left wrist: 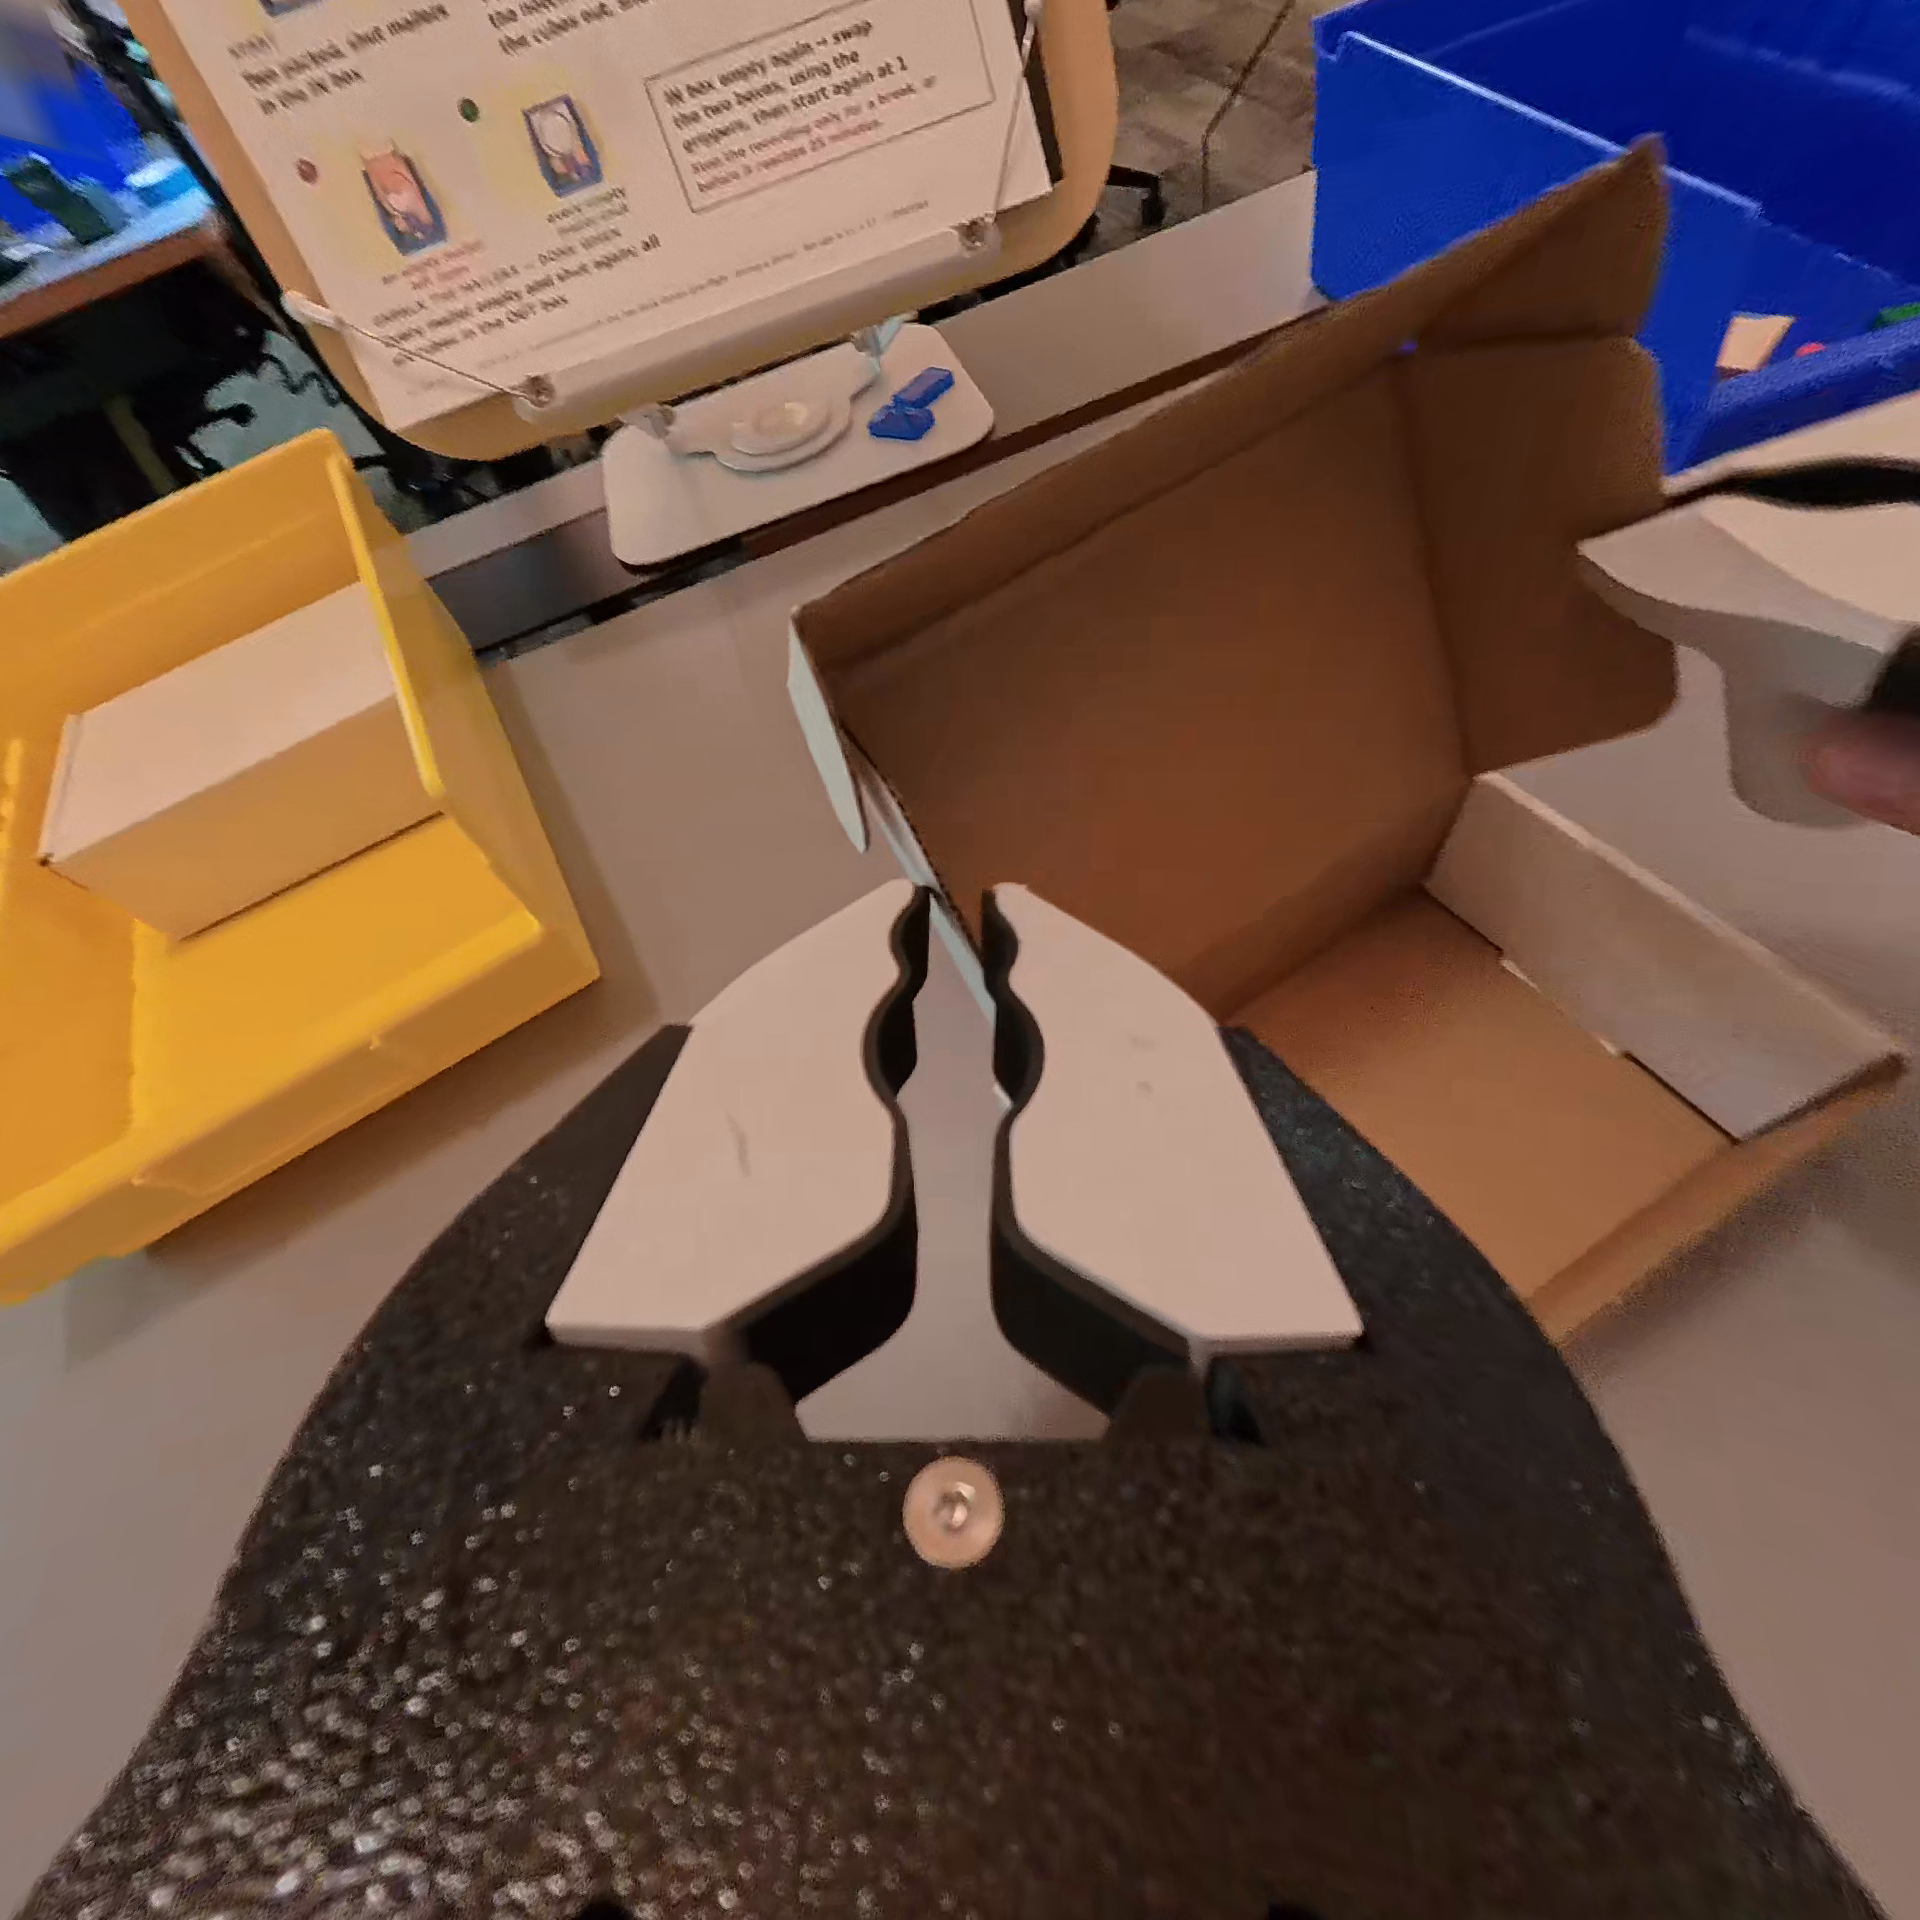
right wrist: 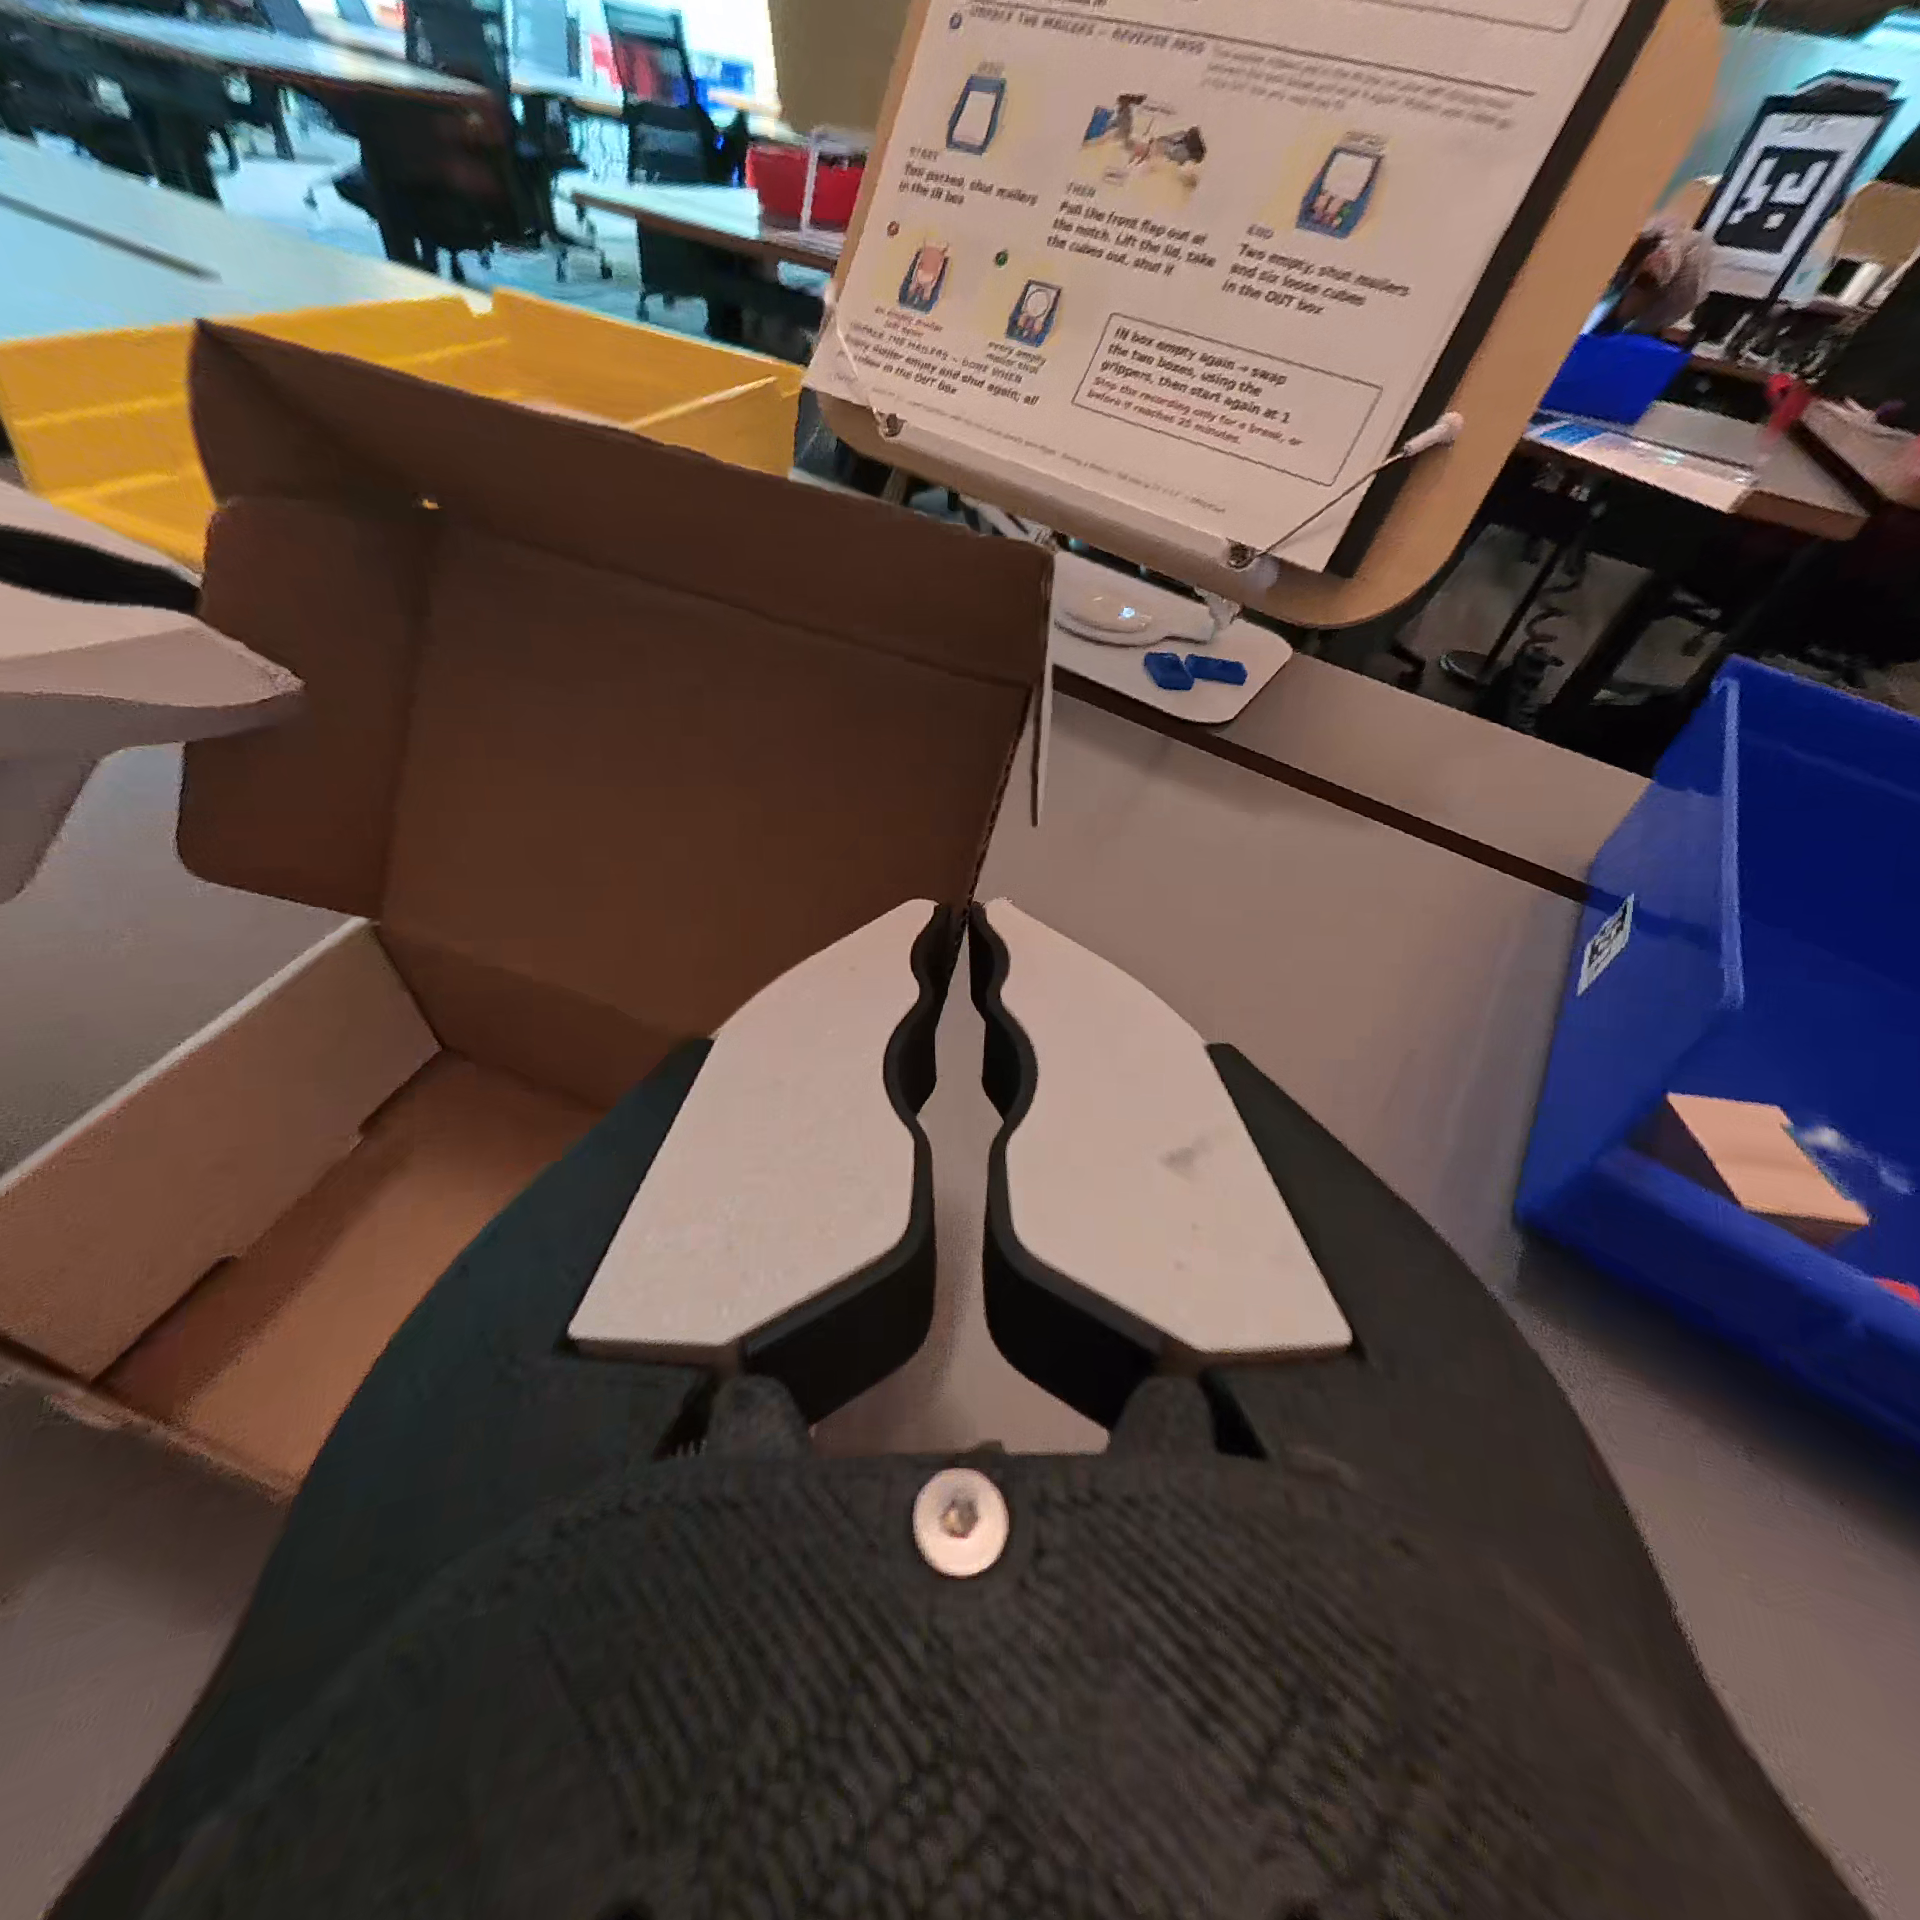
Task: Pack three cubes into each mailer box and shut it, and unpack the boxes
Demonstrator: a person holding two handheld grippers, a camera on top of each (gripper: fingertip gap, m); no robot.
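Note:
An open mailer box (left wrist: pixel 1621 935) stands on the table with its brown lid (left wrist: pixel 1195 675) raised; the part of its inside that shows holds no cubes. My left gripper (left wrist: pixel 956 904) is shut on the lid's left side flap, whose white strip runs slantwise between the pads. My right gripper (right wrist: pixel 961 914) is shut on the lid's right edge (right wrist: pixel 997 790). The lid also shows in the right wrist view (right wrist: pixel 675 727). A finger of the right gripper (left wrist: pixel 1745 613) shows at the lid's right flap. A finger of the left gripper (right wrist: pixel 156 665) shows at the left flap.
A yellow bin (left wrist: pixel 312 1091) on the left holds a shut white mailer box (left wrist: pixel 239 769). A blue bin (right wrist: pixel 1766 831) on the right holds a wooden cube (right wrist: pixel 1766 1174) and other pieces. An instruction sheet on a stand (left wrist: pixel 623 208) stands behind the box. Spacing between my two grippers at the tips: around 15 centimetres.

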